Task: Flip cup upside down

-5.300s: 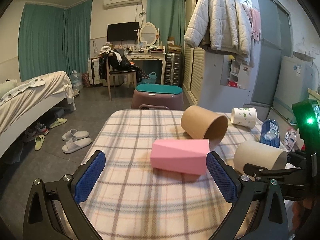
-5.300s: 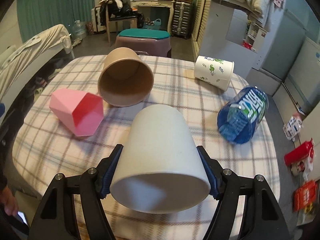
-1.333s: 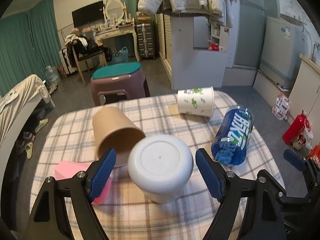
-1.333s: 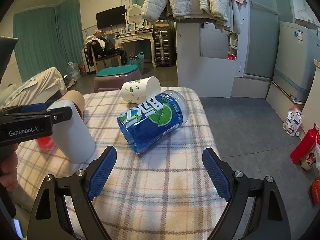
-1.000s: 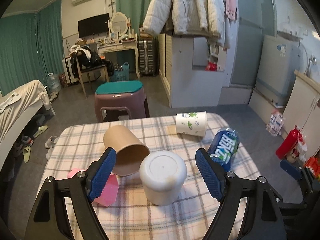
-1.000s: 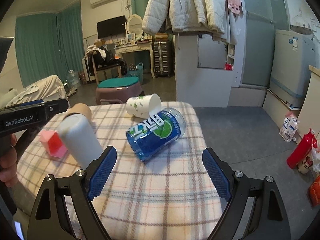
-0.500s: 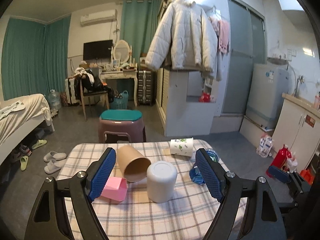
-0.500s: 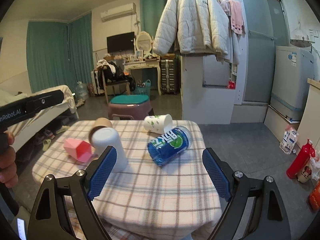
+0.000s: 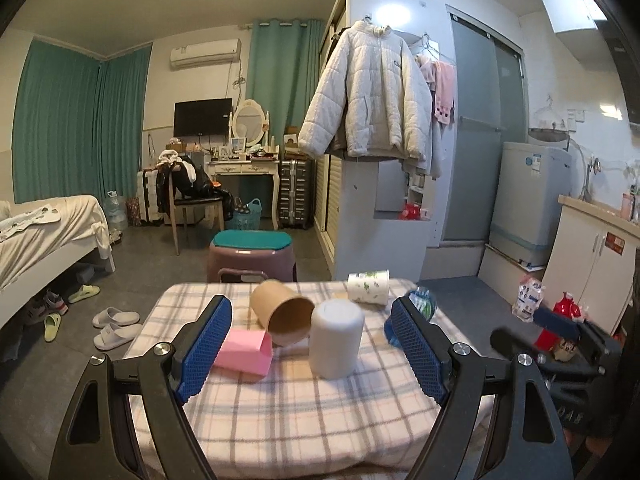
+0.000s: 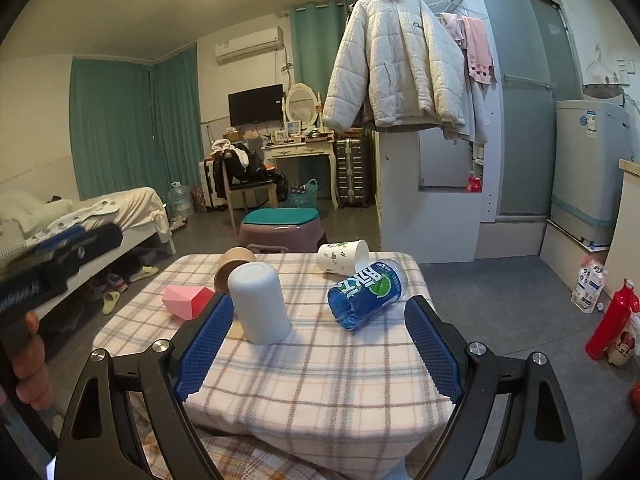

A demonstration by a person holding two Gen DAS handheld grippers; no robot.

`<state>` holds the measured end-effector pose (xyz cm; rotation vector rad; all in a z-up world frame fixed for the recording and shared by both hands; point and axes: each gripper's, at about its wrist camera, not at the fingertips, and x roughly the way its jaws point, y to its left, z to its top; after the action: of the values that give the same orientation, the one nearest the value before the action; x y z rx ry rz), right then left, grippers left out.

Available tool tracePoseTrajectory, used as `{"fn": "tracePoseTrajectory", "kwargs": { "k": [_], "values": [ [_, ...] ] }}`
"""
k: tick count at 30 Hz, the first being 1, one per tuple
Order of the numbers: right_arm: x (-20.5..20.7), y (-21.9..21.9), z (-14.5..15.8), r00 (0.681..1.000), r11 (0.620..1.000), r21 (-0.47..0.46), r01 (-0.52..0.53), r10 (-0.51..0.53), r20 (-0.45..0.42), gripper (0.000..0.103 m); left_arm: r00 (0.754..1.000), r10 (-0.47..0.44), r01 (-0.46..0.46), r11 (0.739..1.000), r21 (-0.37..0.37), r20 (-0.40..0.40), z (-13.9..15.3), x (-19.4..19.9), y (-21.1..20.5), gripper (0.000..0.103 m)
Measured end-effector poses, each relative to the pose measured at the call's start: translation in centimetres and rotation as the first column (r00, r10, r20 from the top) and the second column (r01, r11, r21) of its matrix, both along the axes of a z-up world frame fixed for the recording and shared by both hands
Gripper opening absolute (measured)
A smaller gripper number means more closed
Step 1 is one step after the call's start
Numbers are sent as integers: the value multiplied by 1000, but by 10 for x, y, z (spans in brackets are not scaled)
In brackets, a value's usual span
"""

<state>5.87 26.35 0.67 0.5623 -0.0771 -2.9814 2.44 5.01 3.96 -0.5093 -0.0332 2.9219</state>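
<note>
The plain white cup [image 9: 335,338] stands upside down, base up, on the checked tablecloth [image 9: 304,400]; it also shows in the right wrist view [image 10: 259,302]. My left gripper [image 9: 312,350] is open and empty, held well back from the table. My right gripper [image 10: 316,346] is open and empty, also back from the table's near edge. Neither gripper touches the cup.
A brown paper cup [image 9: 283,316] lies on its side behind the white cup, a pink box [image 9: 243,354] to its left, a patterned cup [image 9: 368,287] and a blue bottle [image 10: 366,292] lie to the right. A purple stool [image 9: 251,254] stands behind the table.
Both grippers have drawn back and up from the table, so the objects look smaller. The white cup has stayed upside down where it was set.
</note>
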Motion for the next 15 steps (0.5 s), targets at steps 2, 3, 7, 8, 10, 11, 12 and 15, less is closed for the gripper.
{"fn": "tracePoseTrajectory", "kwargs": {
  "k": [2,3,7,8,10,11,12,15],
  "values": [
    [2,-4,-3,1000,1000,4,-6,6,-6,88,1000,8,-8,1000,-3,8,-10,4,-4,85],
    [4,-7,-5,1000,1000,9,-7,8,-11,88,1000,15,-15,1000,-2,11,-15,6,-7,85],
    [7,-17,-13,1000,1000,22,-22,22,-10,92,998,60,-60,998,19,22,-31,12,-18,98],
    [9,-18,-15,1000,999,24,-26,26,-11,94,997,74,-75,997,24,17,-34,14,-22,98],
    [9,-21,-19,999,999,31,-39,39,-5,94,995,96,-96,995,25,13,-37,16,-27,100],
    [8,-24,-22,999,998,34,-44,44,3,94,994,105,-105,994,23,13,-39,17,-29,101],
    [8,-25,-24,999,998,33,-49,49,8,94,994,112,-112,993,20,10,-41,18,-31,101],
    [8,-29,-30,997,997,32,-68,68,21,94,992,124,-124,992,21,12,-45,22,-36,101]
  ]
}}
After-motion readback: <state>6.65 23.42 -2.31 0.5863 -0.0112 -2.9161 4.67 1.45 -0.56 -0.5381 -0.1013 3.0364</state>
